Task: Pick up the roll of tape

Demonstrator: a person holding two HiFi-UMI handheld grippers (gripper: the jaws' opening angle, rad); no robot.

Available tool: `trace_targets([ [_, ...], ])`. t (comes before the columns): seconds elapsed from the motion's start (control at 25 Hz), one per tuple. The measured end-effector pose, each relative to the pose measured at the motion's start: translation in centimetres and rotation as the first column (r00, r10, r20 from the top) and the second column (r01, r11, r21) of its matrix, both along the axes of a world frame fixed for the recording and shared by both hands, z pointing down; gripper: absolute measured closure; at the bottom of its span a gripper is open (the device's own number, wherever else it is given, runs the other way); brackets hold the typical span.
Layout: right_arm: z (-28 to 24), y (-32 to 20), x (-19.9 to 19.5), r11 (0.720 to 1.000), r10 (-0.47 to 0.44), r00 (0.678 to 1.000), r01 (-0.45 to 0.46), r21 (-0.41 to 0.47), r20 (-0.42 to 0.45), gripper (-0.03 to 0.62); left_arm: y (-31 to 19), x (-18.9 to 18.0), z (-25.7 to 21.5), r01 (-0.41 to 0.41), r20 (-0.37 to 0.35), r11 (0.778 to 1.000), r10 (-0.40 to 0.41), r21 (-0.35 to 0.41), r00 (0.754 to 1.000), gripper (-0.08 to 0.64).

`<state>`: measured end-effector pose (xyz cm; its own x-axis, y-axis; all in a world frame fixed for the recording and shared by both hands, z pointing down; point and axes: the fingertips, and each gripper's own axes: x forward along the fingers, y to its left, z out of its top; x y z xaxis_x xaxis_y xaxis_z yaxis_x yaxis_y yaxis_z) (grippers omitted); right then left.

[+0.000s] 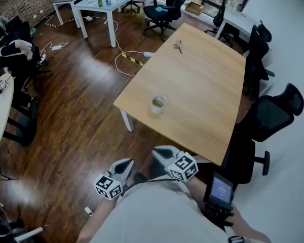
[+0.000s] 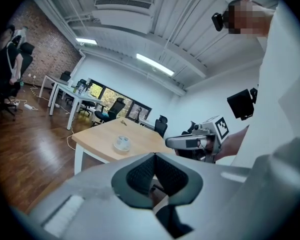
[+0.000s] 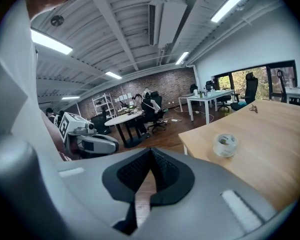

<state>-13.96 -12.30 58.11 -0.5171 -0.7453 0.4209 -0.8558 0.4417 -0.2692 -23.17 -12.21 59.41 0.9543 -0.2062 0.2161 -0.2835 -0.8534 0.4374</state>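
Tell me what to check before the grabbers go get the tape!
1. The roll of tape lies flat on the table, in plain sight: ok.
2. Space around it is free; the keys lie far off at the other end: ok.
3. Left gripper open to grab: not ok, jaws shut, nothing in them.
4. Right gripper open to grab: not ok, jaws shut, nothing in them.
5. Grippers close to the roll: not ok, both are short of the table's edge.
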Motion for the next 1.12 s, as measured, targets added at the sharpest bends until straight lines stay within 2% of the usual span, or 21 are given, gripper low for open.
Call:
trace_targets([
  [0.2, 1.4, -2.4, 0.4, 0.999, -0.04, 0.999, 0.04, -0.021, 0.035, 0.586, -1.7, 0.1, 1.1, 0.039, 0.037, 0.999, -0.038, -0.015, 0.999, 0.555],
  [0.44, 1.7, -5.6, 3.1, 0.997, -0.07, 0.995, 0.071, -0.018, 0.071, 0.586, -5.2, 3.6, 0.7, 0.036, 0.07, 0.999, -0.037, 0.007, 0.997, 0.555],
  [0.76, 2.0, -8.7, 9.8, 1.0, 0.012, 0.993, -0.01, -0.018, 0.12, 0.586, -9.1, 11.5, 0.5, -0.108, 0.131, 0.994, 0.103, 0.03, 0.986, 0.555],
  [1.12, 1.8, -9.4, 17.1, 0.993, 0.118, 0.978, -0.116, -0.019, 0.171, 0.586, -11.7, 18.0, 0.6, -0.239, 0.244, 0.969, 0.218, 0.06, 0.945, 0.552],
])
